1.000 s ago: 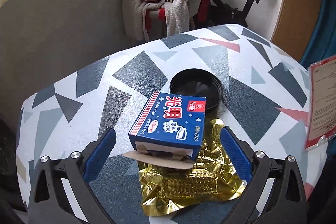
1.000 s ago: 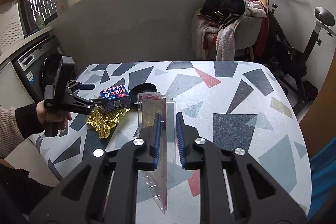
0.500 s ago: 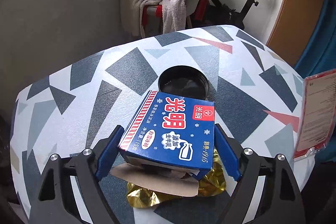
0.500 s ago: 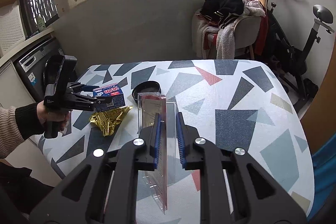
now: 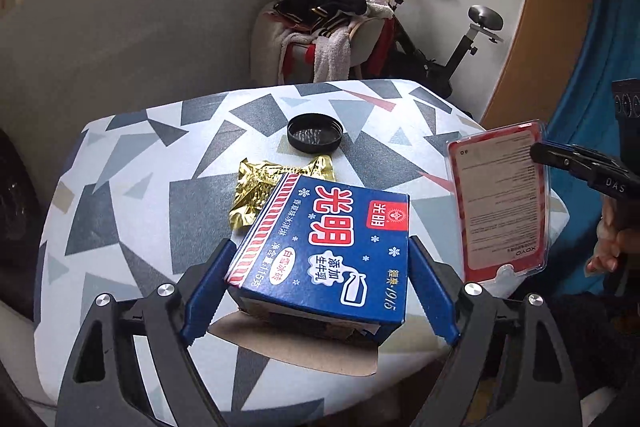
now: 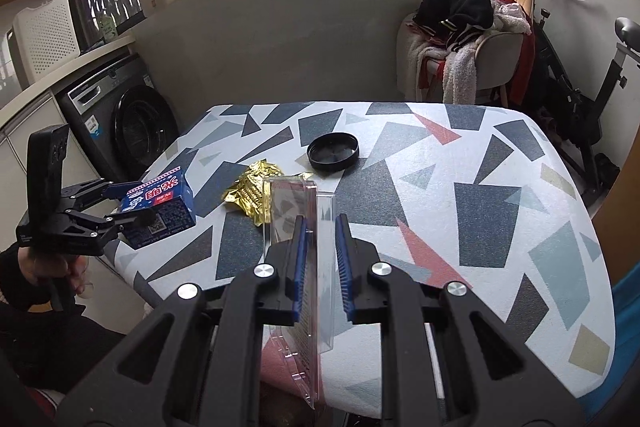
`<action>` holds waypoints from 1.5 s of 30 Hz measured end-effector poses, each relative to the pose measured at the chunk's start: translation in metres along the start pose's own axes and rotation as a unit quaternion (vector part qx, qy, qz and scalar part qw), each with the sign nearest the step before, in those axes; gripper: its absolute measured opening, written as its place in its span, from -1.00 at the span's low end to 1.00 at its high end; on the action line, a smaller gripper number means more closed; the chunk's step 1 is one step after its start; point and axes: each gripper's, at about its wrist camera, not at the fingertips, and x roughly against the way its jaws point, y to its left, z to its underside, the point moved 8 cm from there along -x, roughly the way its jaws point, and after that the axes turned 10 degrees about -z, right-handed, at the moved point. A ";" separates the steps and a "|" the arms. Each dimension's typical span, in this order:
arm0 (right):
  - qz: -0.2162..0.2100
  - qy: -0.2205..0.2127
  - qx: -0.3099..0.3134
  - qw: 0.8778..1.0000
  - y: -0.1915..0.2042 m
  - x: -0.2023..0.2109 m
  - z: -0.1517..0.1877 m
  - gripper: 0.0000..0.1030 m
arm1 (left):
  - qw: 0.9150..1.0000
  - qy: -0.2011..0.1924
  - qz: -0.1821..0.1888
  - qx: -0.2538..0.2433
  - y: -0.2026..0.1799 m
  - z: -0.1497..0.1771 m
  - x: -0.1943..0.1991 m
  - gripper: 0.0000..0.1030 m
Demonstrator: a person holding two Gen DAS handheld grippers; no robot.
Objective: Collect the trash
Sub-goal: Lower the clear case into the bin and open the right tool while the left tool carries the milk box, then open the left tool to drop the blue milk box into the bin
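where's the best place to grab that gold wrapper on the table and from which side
Probably the raised, crumpled corner of the gold wrapper, coming from above with the fingers straddling the fold. It lies nearly flat on the table, so a level approach would likely slide under nothing. The black lid sits apart behind it, leaving room.

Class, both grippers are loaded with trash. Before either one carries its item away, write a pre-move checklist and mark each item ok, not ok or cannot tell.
1. Left gripper jaws clamp the blue carton: ok.
2. Carton lifted off the table: ok.
3. Right gripper jaws shut on the clear plastic package: ok.
4. Gold foil wrapper collected: not ok, it lies on the table.
5. Black lid collected: not ok.
6. Trash bin located: cannot tell.
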 end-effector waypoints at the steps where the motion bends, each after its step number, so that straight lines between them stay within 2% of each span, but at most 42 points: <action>1: -0.004 0.002 0.002 1.000 0.006 0.001 0.003 -0.65 | 1.000 0.001 0.000 0.007 0.001 0.007 0.008 0.60; 13: -0.049 0.039 0.024 0.998 0.075 0.013 0.050 -0.65 | 0.998 -0.024 0.005 0.051 0.000 0.056 0.085 0.60; 19: -0.066 0.060 0.022 0.996 0.096 0.009 0.074 -0.65 | 0.998 -0.027 0.008 0.054 -0.005 0.074 0.100 0.60; 26: -0.082 0.079 0.020 0.993 0.112 -0.002 0.086 -0.64 | 0.997 -0.030 0.012 0.064 -0.004 0.082 0.108 0.60; 29: -0.092 0.094 0.014 0.991 0.116 -0.009 0.093 -0.58 | 0.997 -0.030 0.014 0.066 -0.003 0.085 0.109 0.61; 31: -0.092 0.100 0.006 0.991 0.116 -0.013 0.097 -0.17 | 0.997 -0.029 0.016 0.067 -0.002 0.086 0.108 0.61; 33: -0.087 0.098 -0.001 0.991 0.114 -0.013 0.098 0.09 | 0.997 -0.028 0.019 0.068 -0.002 0.088 0.108 0.61; 35: -0.078 0.096 -0.004 0.992 0.110 -0.013 0.098 0.17 | 0.997 -0.027 0.021 0.068 -0.003 0.089 0.106 0.61; 37: -0.060 0.094 -0.004 0.994 0.105 -0.011 0.097 0.51 | 0.997 -0.025 0.024 0.068 -0.004 0.092 0.105 0.61; 39: -0.045 0.087 -0.002 0.995 0.099 -0.008 0.094 0.70 | 0.997 -0.023 0.026 0.066 -0.006 0.094 0.104 0.61; 42: -0.029 0.080 -0.003 0.996 0.092 -0.005 0.091 0.86 | 0.998 -0.020 0.028 0.059 -0.011 0.097 0.102 0.61; 45: -0.016 0.076 -0.004 0.997 0.085 -0.003 0.090 0.88 | 0.998 -0.016 0.031 0.051 -0.017 0.100 0.099 0.61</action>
